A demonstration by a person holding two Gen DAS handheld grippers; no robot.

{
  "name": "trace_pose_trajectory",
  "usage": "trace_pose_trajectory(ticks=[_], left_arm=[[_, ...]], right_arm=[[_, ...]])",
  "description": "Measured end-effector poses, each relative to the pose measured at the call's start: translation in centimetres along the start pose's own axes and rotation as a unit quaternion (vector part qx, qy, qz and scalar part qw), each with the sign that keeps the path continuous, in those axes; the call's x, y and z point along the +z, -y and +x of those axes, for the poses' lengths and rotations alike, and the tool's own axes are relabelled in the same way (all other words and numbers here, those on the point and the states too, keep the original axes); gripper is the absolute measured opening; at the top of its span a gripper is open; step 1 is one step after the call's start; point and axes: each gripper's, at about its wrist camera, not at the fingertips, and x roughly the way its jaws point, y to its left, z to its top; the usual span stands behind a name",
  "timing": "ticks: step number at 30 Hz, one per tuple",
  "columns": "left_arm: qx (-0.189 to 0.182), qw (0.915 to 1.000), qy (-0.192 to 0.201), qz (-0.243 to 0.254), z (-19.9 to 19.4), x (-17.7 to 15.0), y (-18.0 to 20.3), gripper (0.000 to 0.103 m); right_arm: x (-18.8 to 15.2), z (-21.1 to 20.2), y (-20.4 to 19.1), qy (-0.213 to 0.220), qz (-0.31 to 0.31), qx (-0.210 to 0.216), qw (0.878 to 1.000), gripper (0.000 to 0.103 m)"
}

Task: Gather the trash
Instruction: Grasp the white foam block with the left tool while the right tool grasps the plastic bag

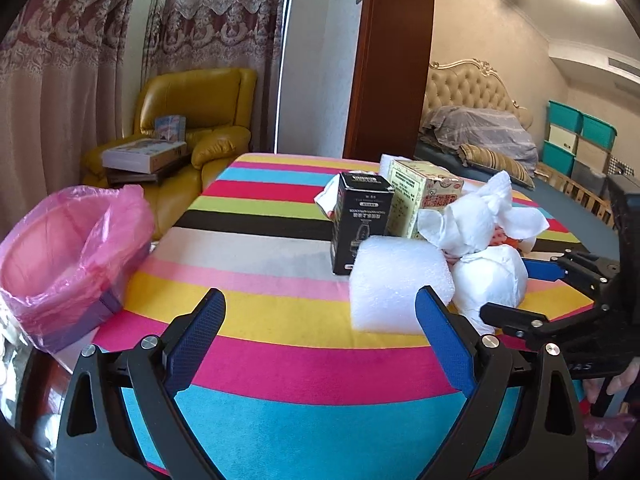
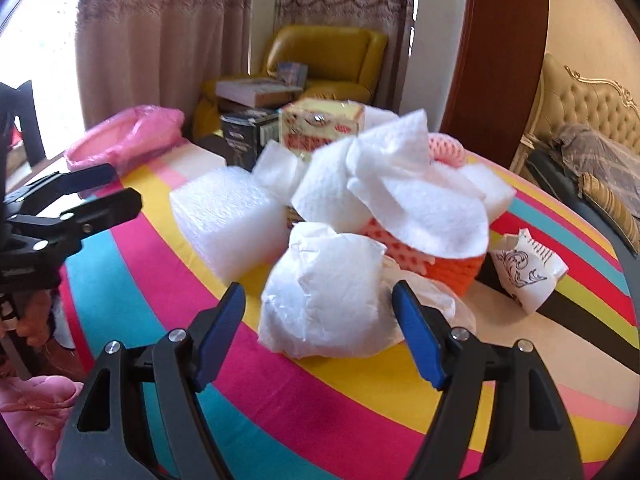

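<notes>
On the striped tablecloth [image 2: 304, 396] lies a heap of trash. In the right wrist view, a crumpled white paper wad [image 2: 320, 292] sits between the fingers of my right gripper [image 2: 318, 292]. The gripper is open and its pads stand just clear of the wad. Behind the wad are a white foam block [image 2: 228, 220], a tissue sheet [image 2: 400, 184], orange netting [image 2: 452, 268] and a torn printed cup [image 2: 528, 268]. My left gripper [image 1: 320, 308] is open and empty, short of the foam block [image 1: 396, 284]. The right gripper [image 1: 504, 288] reaches in from the right around the wad [image 1: 490, 280].
A bin lined with a pink bag [image 1: 60, 252] stands at the table's left edge. A black box [image 1: 360, 224] and a yellow-green box [image 1: 420, 200] stand upright behind the foam. Beyond the table are a yellow armchair [image 1: 192, 120], a wooden door post [image 1: 392, 60] and a bed [image 1: 480, 128].
</notes>
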Motion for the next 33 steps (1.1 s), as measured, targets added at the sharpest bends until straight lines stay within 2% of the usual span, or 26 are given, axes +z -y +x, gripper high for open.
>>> trace_pose_trajectory(ticks=[3,4,6,9,16,21,22,24,25,33], left_arm=[[-0.008,0.9999,-0.003,0.010,0.3,0.2,0.9,0.089],[-0.012,0.9998,-0.004,0.013,0.4,0.2,1.2,0.089],[-0.017,0.9996,-0.009,0.020,0.7,0.5,1.7,0.089],[-0.020,0.9991,-0.017,0.034,1.2,0.6,2.7,0.089],[-0.030,0.9967,-0.054,0.052,3.7,1.0,4.7,0.089],[-0.032,0.9947,-0.077,0.060,5.3,1.5,5.6,0.089],[-0.032,0.9944,-0.079,0.062,5.4,1.4,5.8,0.088],[-0.040,0.9930,-0.088,0.068,5.9,1.1,6.1,0.067],[-0.036,0.9925,-0.091,0.073,6.0,0.9,6.2,0.063],[-0.035,0.9946,-0.055,0.081,4.1,0.2,6.2,0.060]], right_arm=[[0.0,0.3,0.3,-0.002,0.007,-0.007,1.000,0.051],[-0.1,0.2,0.4,0.000,0.010,-0.008,1.000,0.038],[-0.4,-0.1,0.8,0.005,0.011,-0.009,1.000,0.029],[-1.1,-1.1,0.9,0.023,0.004,-0.027,0.999,0.021],[-1.8,-4.1,3.0,0.063,0.034,-0.034,0.997,0.020],[-2.6,-5.2,3.7,0.073,0.044,-0.029,0.996,0.020],[-2.7,-5.3,3.8,0.073,0.046,-0.027,0.996,0.020],[-2.9,-5.5,3.9,0.075,0.048,-0.025,0.996,0.020],[-2.9,-5.6,3.9,0.078,0.048,-0.023,0.996,0.020],[-3.1,-5.9,3.8,0.084,0.041,-0.018,0.995,0.020]])
